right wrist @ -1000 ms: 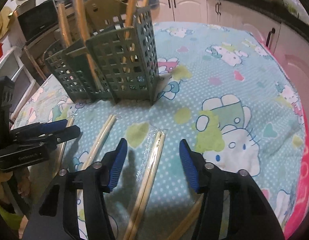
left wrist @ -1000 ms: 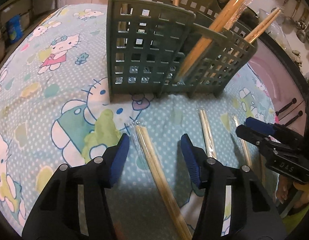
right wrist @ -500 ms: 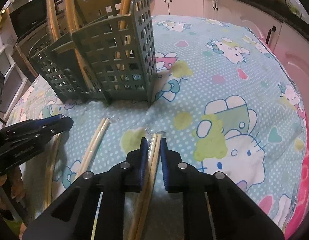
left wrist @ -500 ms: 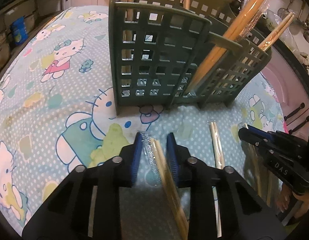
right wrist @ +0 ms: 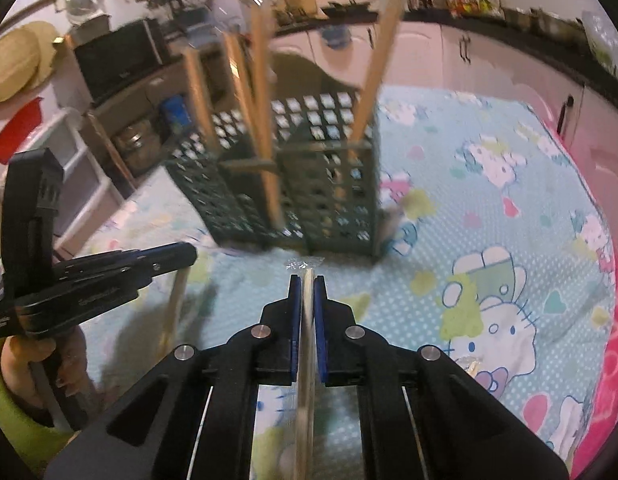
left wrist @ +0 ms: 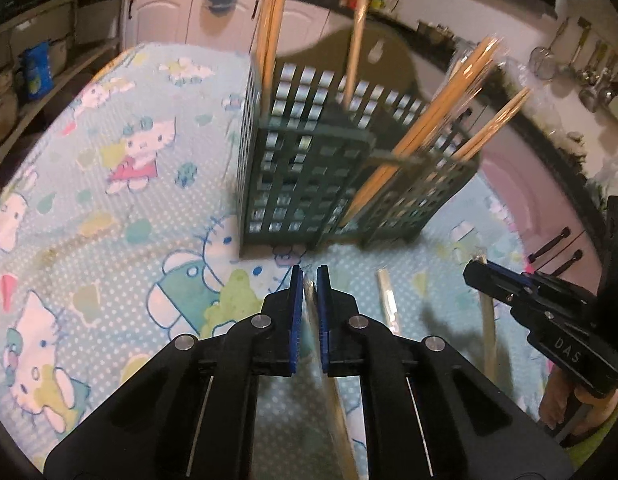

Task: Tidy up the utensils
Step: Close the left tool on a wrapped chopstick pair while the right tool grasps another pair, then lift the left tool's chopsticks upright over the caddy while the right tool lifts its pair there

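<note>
A kitchen with pale cabinet doors and a dark counter rings a round worktop (left wrist: 109, 208) covered in a light-blue dotted cloth printed with cartoon cats. Its left half in the left wrist view lies bare and open out to the curved edge; in the right wrist view the cloth runs free to a pink rim.

Toward the middle stands a dark green plastic utensil holder (left wrist: 305, 184), its walls a square lattice, split into several compartments. Pairs of bamboo chopsticks (left wrist: 441, 120) stand tilted in them, some in clear sleeves, poking well above the top.

The left gripper (left wrist: 307, 276) has just closed, and its blue pads clamp a clear-wrapped pair of chopsticks (left wrist: 329, 392) just in front of the holder. The right gripper (right wrist: 307, 284) has likewise just closed and pinches another wrapped pair (right wrist: 307, 360) along its length.

More wrapped chopsticks (left wrist: 387, 300) lie flat on the cloth between the two grippers. One more pair (right wrist: 175, 304) lies under the left gripper's tip.
</note>
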Tool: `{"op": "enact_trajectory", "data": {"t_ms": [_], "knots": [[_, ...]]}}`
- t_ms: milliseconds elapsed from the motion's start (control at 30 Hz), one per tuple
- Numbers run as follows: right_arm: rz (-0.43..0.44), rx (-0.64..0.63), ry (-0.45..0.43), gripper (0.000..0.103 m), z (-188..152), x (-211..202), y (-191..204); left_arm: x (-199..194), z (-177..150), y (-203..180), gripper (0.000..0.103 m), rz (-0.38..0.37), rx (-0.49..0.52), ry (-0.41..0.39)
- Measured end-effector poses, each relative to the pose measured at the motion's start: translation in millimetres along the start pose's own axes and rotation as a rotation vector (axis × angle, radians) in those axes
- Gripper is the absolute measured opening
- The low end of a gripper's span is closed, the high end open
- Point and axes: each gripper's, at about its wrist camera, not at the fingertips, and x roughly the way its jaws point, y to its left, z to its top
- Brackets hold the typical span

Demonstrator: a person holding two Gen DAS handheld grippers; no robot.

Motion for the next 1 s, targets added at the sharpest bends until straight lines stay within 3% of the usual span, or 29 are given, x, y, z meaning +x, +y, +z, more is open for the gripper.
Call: {"op": "enact_trajectory", "data": {"t_ms": [600, 1000], "knots": [[-0.003, -0.084, -0.256, 0.007, 31, -88, 36, -94, 55, -35, 0.001, -0.066, 0.069, -0.250], [-0.007, -0.125, -0.371, 0.007, 66, -118, 48, -134, 99, -56, 0.001, -0.073, 0.119, -0.400]]}}
